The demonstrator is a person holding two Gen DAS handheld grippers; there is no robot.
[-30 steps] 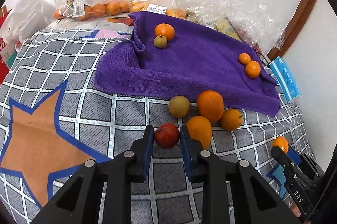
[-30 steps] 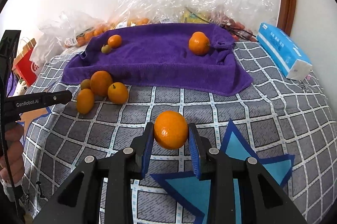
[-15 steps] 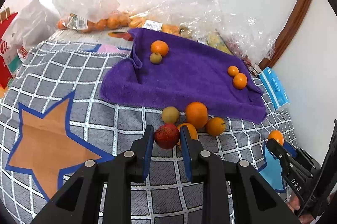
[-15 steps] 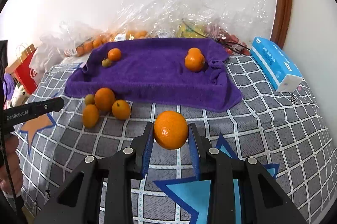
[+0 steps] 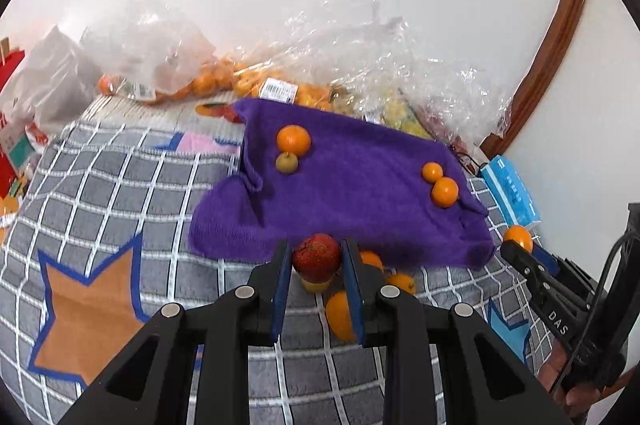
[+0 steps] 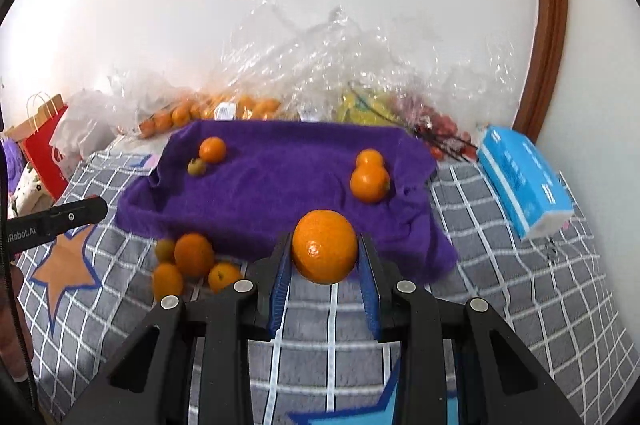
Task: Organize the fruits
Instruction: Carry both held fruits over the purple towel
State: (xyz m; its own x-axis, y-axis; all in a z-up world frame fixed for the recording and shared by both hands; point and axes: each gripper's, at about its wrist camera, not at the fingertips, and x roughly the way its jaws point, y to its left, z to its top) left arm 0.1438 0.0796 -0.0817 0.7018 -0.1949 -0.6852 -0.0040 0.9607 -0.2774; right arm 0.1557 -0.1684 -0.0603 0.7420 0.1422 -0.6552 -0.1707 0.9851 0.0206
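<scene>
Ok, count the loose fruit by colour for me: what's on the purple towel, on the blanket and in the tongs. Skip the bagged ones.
Orange fruits: 7
Greenish-brown fruits: 2
Red fruit: 1
Total: 10

We see the left gripper's (image 5: 316,265) blue pads hiding parts of 3 loose fruits (image 5: 340,313) on the checked blanket (image 5: 120,193). Crumpled plastic bags (image 6: 320,65) blur their contents. The right gripper (image 5: 516,249) is cut off at the picture's edge.
</scene>
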